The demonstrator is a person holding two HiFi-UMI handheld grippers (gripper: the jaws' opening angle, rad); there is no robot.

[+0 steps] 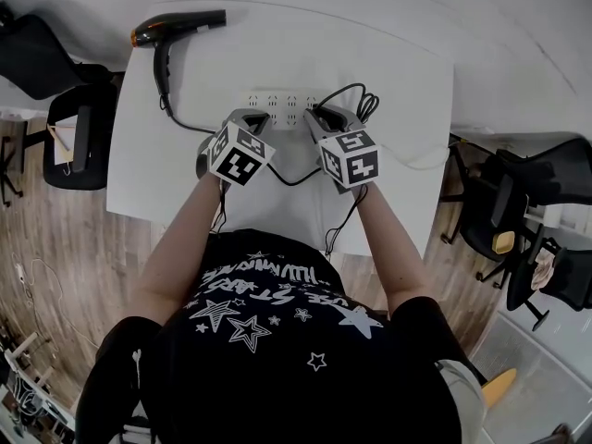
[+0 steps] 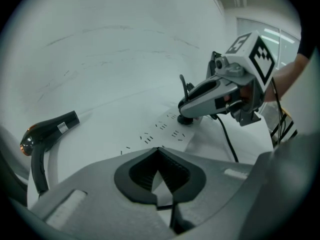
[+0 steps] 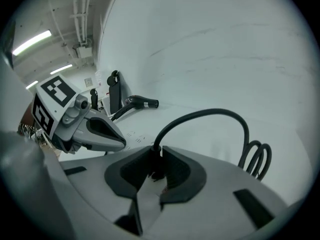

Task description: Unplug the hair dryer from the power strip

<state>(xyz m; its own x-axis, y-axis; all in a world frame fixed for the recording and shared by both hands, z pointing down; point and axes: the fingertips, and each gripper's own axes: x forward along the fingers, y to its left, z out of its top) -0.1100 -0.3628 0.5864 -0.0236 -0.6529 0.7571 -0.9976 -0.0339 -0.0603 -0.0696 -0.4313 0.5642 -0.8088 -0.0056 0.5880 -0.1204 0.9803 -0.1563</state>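
From the head view, the dryer (image 1: 176,24) lies at the table's (image 1: 407,91) far left corner, and both grippers meet over the strip (image 1: 282,103) at mid-table. The left gripper (image 1: 256,118) is on the strip's left part and the right gripper (image 1: 317,116) is by its right end, where the cord (image 1: 367,104) loops. In the left gripper view, the left gripper's (image 2: 158,150) tips are together with nothing between them, low over the strip's (image 2: 165,129) near edge. Whether they bear on it cannot be told, and they should, so the strip stays down during the pull. Beyond them, the right gripper (image 2: 186,115) noses down onto the black plug (image 2: 186,120). In the right gripper view, the right gripper (image 3: 159,151) is closed about halfway on the plug (image 3: 156,169), with the cord (image 3: 210,113) arching up from between the tips. The grip is best kept on the plug body, not the cord. The pull is best made straight out of the socket without rocking, with slack left in the loop.
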